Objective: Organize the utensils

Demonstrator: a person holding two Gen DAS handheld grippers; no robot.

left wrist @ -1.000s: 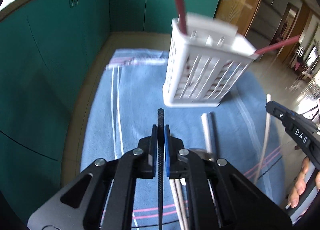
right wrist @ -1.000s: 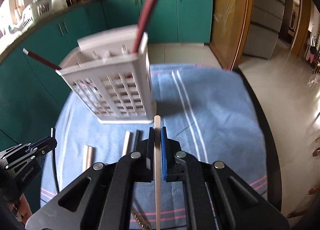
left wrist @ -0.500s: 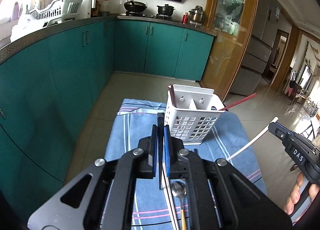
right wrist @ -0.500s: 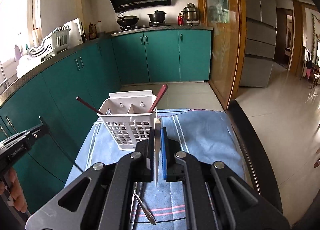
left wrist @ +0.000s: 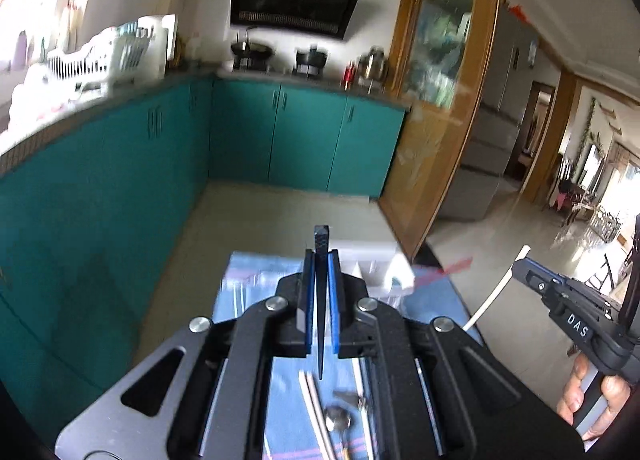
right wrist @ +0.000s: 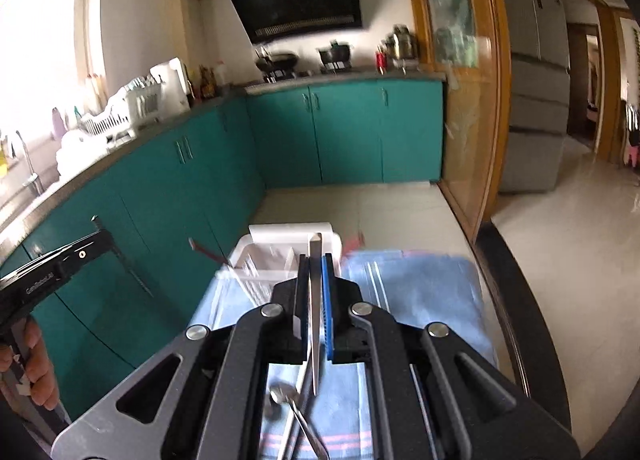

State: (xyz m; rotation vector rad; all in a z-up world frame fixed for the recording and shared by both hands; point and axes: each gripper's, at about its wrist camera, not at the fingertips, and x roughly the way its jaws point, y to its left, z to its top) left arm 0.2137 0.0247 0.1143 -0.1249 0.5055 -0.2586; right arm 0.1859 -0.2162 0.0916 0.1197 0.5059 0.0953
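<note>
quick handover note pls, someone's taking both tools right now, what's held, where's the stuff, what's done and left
Left tool: shut on a black chopstick, held raised.
Right tool: shut on a white chopstick, also raised.
White caddy stands at the far end of the blue cloth; red chopsticks already lean out of it.
Left to do: drop both held sticks in, then the spoon and other pieces lying on the cloth near the tools.

Lettering on the two handheld grippers

White capitals "DAS" stand on the black body of the right gripper (left wrist: 524, 266), seen at the right edge of the left wrist view. Small pale print runs along the black side of the left gripper (right wrist: 102, 234) at the left edge of the right wrist view, too blurred to read with certainty.
</note>
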